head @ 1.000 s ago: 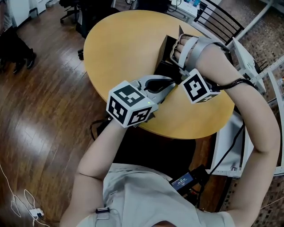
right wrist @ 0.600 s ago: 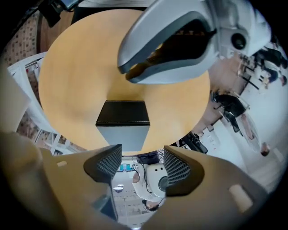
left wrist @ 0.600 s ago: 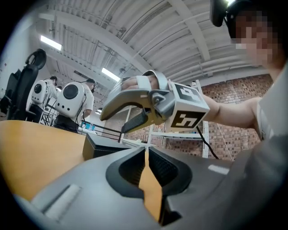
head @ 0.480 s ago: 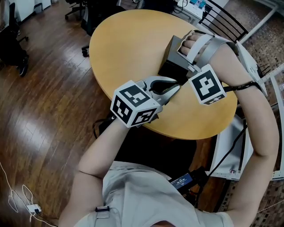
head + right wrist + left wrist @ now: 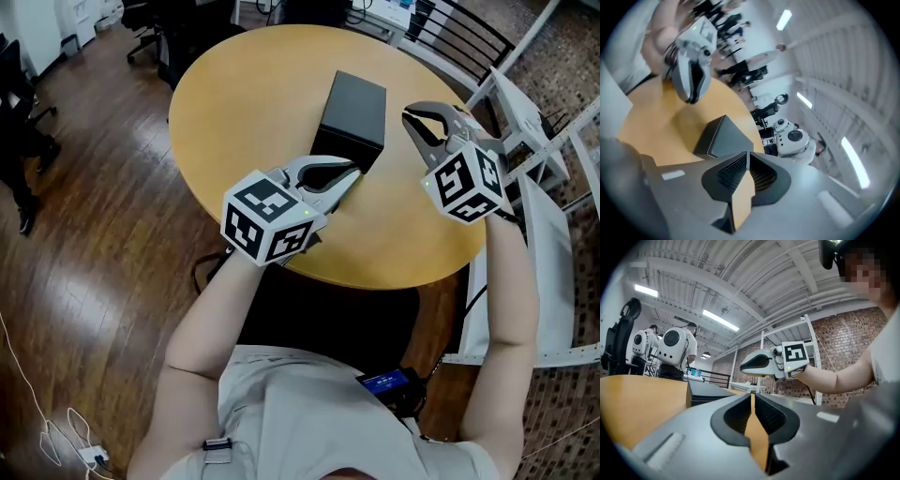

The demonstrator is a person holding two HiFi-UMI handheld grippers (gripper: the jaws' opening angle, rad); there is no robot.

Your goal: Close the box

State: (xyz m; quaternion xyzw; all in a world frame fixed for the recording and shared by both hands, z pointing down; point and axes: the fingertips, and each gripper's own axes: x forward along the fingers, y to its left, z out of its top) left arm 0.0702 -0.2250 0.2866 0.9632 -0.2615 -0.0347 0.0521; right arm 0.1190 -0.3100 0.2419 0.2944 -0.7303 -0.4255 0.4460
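Observation:
The black box (image 5: 353, 117) lies on the round wooden table (image 5: 253, 84) with its lid down flat. My left gripper (image 5: 356, 172) rests low on the table at the box's near end, shut, with nothing between its fingers. In the left gripper view the box (image 5: 705, 392) is just ahead to the left. My right gripper (image 5: 407, 114) hangs in the air to the right of the box, clear of it. Its jaws are closing, the tips meet and nothing is between them. The right gripper view looks down on the box (image 5: 724, 136) and the left gripper (image 5: 691, 96).
A black slatted chair (image 5: 459, 42) stands behind the table at the back right. White metal frames (image 5: 525, 112) are close on the right. Dark office chairs (image 5: 178, 28) stand at the back left on the wood floor. The table's near edge is by my body.
The right hand was pressing the box's raised flap down. Now the lid lies flat and the right gripper has drawn off to the right. The left gripper has barely moved.

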